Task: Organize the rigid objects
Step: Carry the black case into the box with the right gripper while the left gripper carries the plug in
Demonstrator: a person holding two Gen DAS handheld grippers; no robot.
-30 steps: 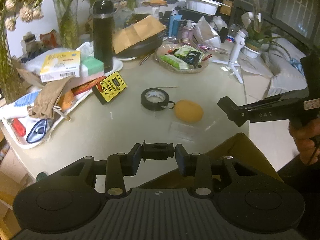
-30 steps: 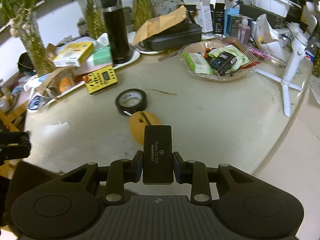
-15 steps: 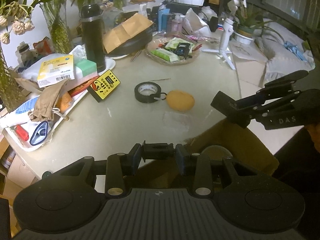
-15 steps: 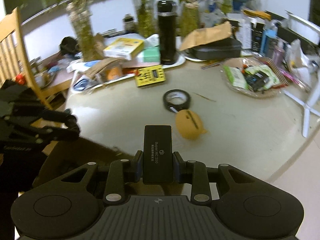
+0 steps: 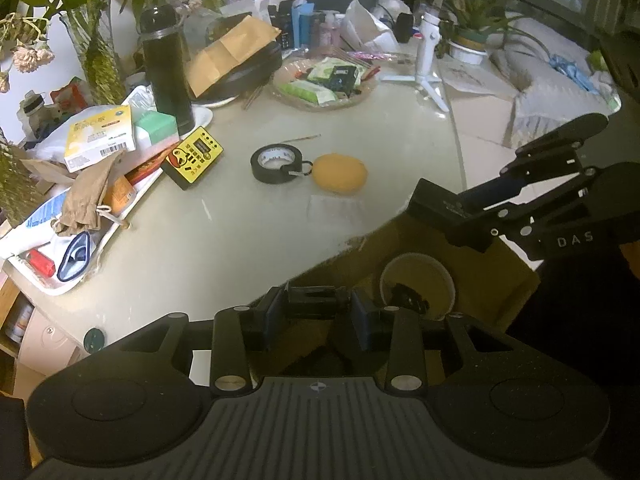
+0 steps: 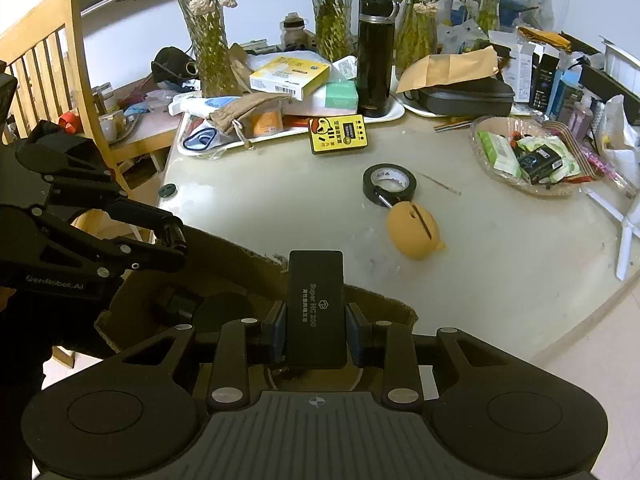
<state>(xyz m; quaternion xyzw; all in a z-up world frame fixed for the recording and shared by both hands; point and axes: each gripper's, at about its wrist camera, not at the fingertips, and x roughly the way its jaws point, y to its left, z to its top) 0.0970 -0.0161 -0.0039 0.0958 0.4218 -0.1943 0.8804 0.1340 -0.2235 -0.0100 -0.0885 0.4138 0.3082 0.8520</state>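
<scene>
The tabletop [image 6: 280,200] is smooth and glossy, pale, with scuffed dull patches. The cardboard box [image 6: 240,256] at its edge looks rough and matt with a torn fibrous rim, beside a chair [image 6: 44,40] of bare pale wood. The flask [image 6: 374,52] is glossy black, the tape roll [image 6: 389,181] shiny plastic, and the pouch [image 5: 88,196] coarse brown cloth.

A black thermos [image 6: 375,54] stands on a white tray [image 6: 394,114]; glass vases [image 6: 210,52] of greenery behind; wooden chair [image 6: 38,68] left.
</scene>
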